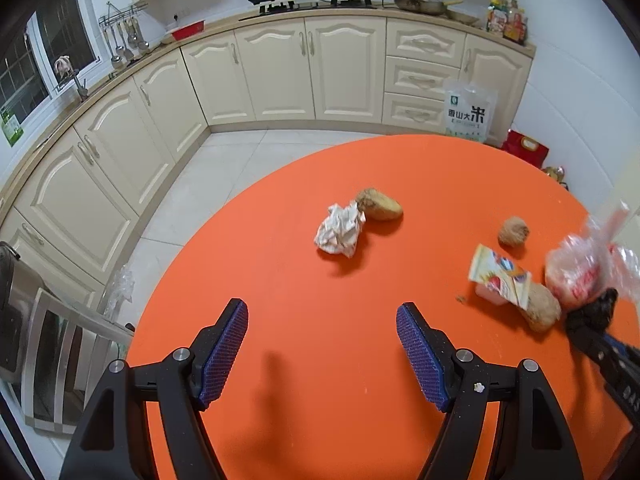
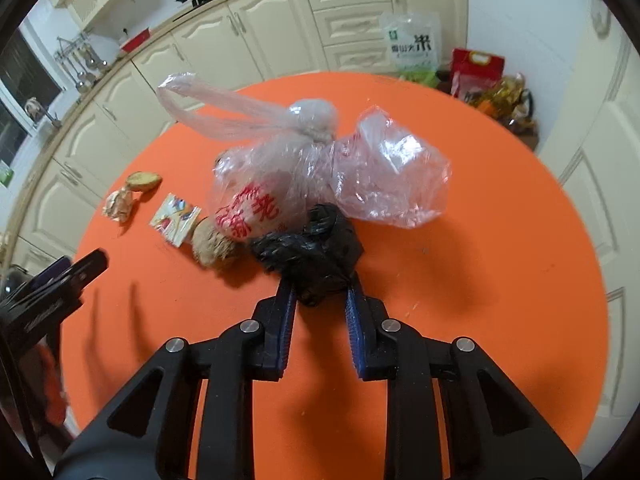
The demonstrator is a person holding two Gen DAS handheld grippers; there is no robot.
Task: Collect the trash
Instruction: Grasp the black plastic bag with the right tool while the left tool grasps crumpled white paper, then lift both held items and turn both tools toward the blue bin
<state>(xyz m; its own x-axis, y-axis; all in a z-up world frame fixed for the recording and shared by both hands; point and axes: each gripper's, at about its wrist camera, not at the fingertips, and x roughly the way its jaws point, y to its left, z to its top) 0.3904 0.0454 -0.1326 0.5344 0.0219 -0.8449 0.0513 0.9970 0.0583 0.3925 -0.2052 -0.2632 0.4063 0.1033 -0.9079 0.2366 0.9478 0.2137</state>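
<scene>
Right tongs (image 2: pixel 320 300) pinch black bag (image 2: pixel 316 252); clear bag (image 2: pixel 320 176) stretches crosswise.

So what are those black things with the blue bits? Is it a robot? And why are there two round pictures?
No robot here: a person holds one claw in each hand, and each has a camera looking along its fingers. One picture is from the left claw, which is open and empty above the orange table. The other is from the right claw, pinching a black bag with a clear plastic bag beside it. On the table lie crumpled paper, a snack wrapper and brown lumps.
</scene>
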